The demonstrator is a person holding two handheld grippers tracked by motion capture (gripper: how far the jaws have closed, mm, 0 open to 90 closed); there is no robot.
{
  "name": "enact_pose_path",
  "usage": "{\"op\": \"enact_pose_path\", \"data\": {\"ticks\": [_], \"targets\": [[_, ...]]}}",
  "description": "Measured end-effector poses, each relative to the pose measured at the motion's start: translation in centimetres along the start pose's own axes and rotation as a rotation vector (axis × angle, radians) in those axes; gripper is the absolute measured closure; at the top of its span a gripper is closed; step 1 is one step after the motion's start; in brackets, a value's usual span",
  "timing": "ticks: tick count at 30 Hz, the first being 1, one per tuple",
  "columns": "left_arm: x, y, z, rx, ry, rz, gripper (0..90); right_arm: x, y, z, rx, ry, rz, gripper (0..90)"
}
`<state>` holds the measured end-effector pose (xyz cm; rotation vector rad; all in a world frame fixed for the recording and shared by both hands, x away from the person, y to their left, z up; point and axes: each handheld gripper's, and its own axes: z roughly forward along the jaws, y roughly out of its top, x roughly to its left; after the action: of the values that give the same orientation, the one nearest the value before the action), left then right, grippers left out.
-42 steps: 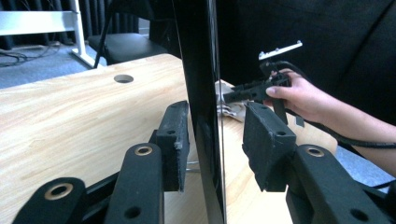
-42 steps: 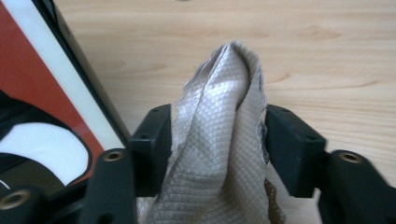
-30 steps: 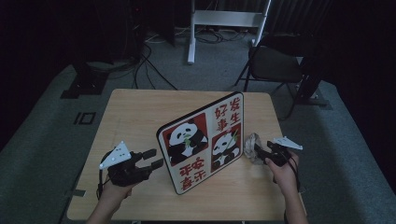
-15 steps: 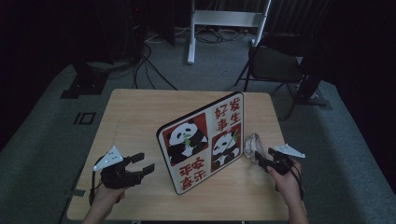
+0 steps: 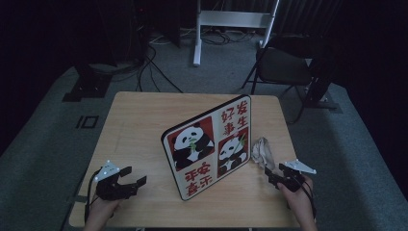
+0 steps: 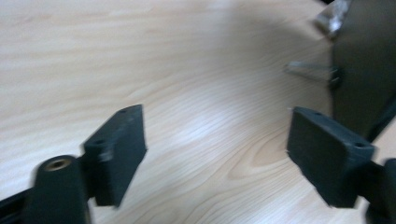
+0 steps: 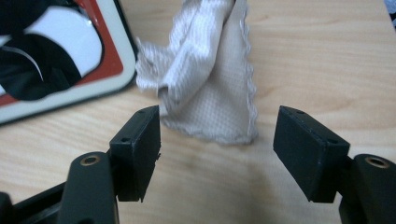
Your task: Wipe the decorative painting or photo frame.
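A crumpled white cloth [image 5: 262,152] lies on the wooden table [image 5: 144,125], just right of a panda sign board [image 5: 208,144] that stands upright on its edge. The cloth's long axis runs from the near side of the table to the far side, and its scalloped near hem points back at the right gripper [image 5: 275,176]. In the right gripper view, the cloth [image 7: 210,84] lies just ahead of the jaws, which stand wide apart with nothing between them; its left edge rests against the board [image 7: 60,60].

The left gripper [image 5: 132,177] is low over the near left part of the table, well apart from the board. Its jaws have just been opening and now stand wide over bare wood [image 6: 187,93].

Compared with a second ago, the left gripper has sunk lower and drawn back from the board toward the near left corner, while the right gripper has slid nearer the table's front edge. The board and cloth have not moved.
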<state>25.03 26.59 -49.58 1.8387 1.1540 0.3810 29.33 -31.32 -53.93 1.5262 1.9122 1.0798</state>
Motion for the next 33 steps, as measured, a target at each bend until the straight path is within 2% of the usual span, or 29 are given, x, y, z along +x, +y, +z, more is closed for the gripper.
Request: {"op": "enact_pose_path", "data": {"ticks": [5, 11, 17, 20, 22, 25, 29, 33], "targets": [[0.6, -1.0, -0.1, 0.023, 0.084, -0.012, 17.9, 0.0, -0.7, -0.1, 0.016, -0.012, -0.007, 31.0], [1.6, -2.2, -0.3, 0.054, 0.187, -0.057, 14.2, -0.1, -1.3, -0.6, 0.026, -0.042, -0.023, 30.5], [2.4, -3.0, -0.5, 0.068, 0.265, -0.087, 14.2, -0.4, -1.9, -0.9, 0.040, -0.065, -0.023, 30.1], [2.6, -3.3, -0.3, 0.088, 0.308, -0.075, 14.2, -0.3, -2.0, -0.9, 0.063, -0.078, -0.036, 29.6], [2.8, -3.5, -0.1, 0.107, 0.339, -0.075, 11.7, -0.4, -2.0, -0.9, 0.075, -0.088, -0.028, 29.5], [3.1, -3.9, -0.1, 0.113, 0.373, -0.091, 9.5, -0.5, -2.0, -0.8, 0.089, -0.098, -0.018, 29.4], [3.6, -4.4, 0.0, 0.133, 0.422, -0.122, 9.0, -0.3, -2.0, -0.7, 0.097, -0.107, -0.040, 27.5], [3.9, -4.7, -0.1, 0.140, 0.460, -0.141, 8.3, -0.3, -2.0, -0.7, 0.098, -0.107, -0.041, 27.4]]}}
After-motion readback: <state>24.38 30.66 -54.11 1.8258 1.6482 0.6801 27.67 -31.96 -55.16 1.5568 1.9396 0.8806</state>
